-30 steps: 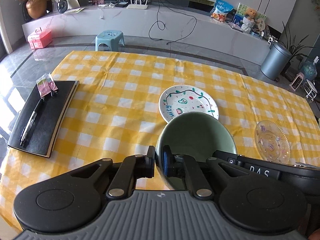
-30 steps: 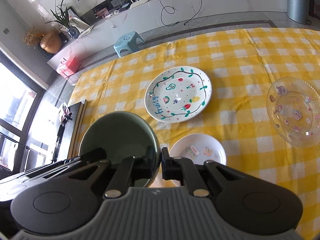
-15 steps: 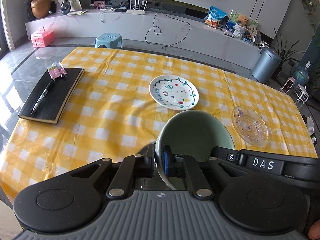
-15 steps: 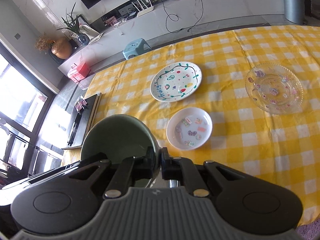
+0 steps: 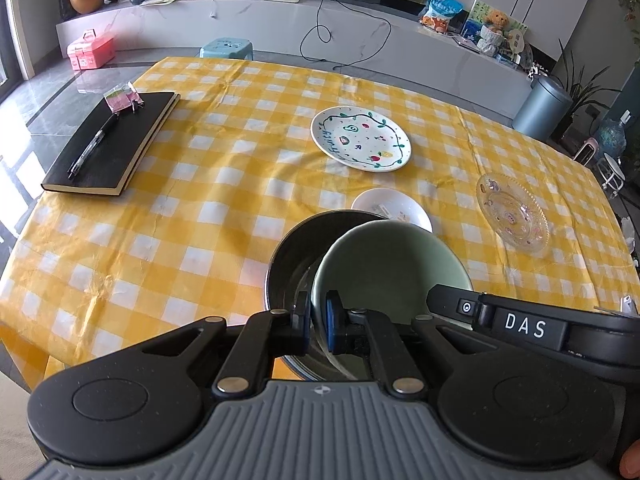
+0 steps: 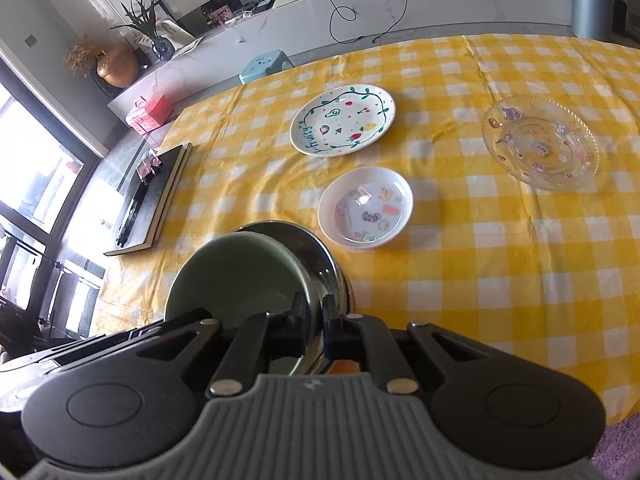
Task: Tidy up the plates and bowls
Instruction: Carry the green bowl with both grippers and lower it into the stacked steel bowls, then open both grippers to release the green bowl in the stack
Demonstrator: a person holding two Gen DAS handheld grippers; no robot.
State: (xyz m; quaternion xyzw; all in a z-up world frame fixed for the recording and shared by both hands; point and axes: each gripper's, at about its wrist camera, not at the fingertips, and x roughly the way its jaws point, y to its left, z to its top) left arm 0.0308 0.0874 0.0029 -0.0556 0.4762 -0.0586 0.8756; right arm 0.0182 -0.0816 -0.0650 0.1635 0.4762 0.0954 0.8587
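A pale green bowl (image 5: 392, 260) hangs tilted between both grippers, held by opposite sides of its rim. My left gripper (image 5: 318, 320) pinches the rim and its jaws are closing on it. My right gripper (image 6: 316, 316) is shut on the other side of the green bowl (image 6: 240, 280). Directly under it sits a dark metal bowl (image 5: 292, 256), and the green bowl's lower part dips inside the metal bowl (image 6: 324, 252). Farther out lie a small white bowl (image 6: 366, 208), a fruit-painted white plate (image 6: 342, 120) and a clear glass plate (image 6: 540, 142).
A yellow checked cloth (image 5: 200, 200) covers the table. A black notebook (image 5: 112, 148) with a pen and a pink clip lies at the left side. Beyond the table are a blue stool (image 5: 226, 48), a low marble shelf and a grey bin (image 5: 542, 106).
Both grippers have drawn back toward the near table edge with the green bowl. The dark metal bowl has come into view beneath it, and the plates look farther away.
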